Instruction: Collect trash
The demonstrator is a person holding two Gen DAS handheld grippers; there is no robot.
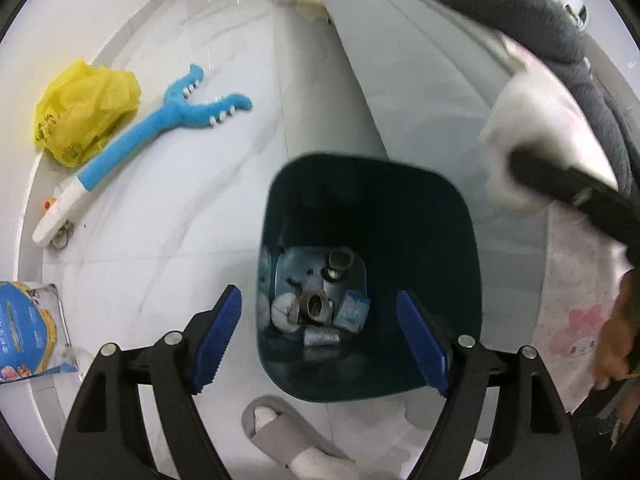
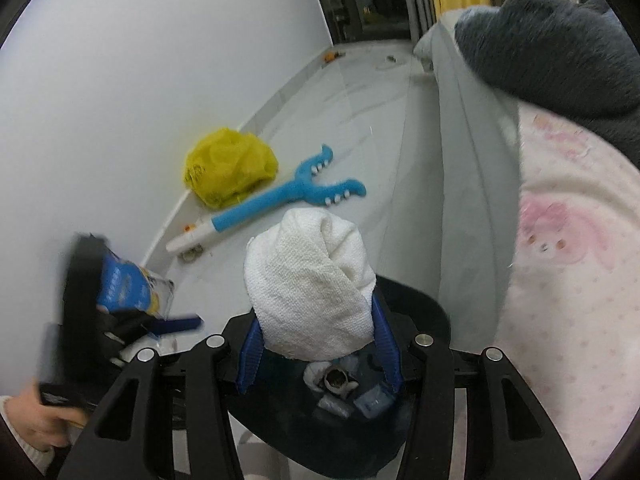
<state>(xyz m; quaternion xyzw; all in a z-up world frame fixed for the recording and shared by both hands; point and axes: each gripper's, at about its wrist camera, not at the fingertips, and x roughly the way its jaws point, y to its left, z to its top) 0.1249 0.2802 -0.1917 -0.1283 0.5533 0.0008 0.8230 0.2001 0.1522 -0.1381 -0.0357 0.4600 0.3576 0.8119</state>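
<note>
While the left gripper (image 1: pixel 320 340) hangs above the dark teal bin (image 1: pixel 460 216) with its blue-padded jaws spread wide and nothing between them, the right gripper (image 2: pixel 316 344) is clamped on a wad of white paper towel (image 2: pixel 312 284) that bulges up out of its pads. In the right wrist view that wad sits over the near rim of the bin (image 2: pixel 424 312) — above the opening, not yet inside it. The bin stands on the pale tiled floor (image 1: pixel 180 220) just beside the grey edge of a bed (image 1: pixel 384 72), and scraps already lie at its bottom: crumpled tissue, small blue-and-white wrappers and a couple of dark ring-shaped bits. Across the floor, near the white wall, lies a crumpled yellow plastic bag (image 1: pixel 84 112), with a blue plush toy with a white handle (image 1: pixel 160 128) just beside it. A blue printed packet (image 1: pixel 30 332) lies on the floor to the left of the left gripper. On the bed a white cloth with a pink cartoon print (image 2: pixel 560 280) spreads out — a dark grey fuzzy blanket (image 2: pixel 560 40) lies beyond it. A foot in a grey slipper and white sock (image 1: pixel 280 432) shows beneath the bin in the left wrist view.
</note>
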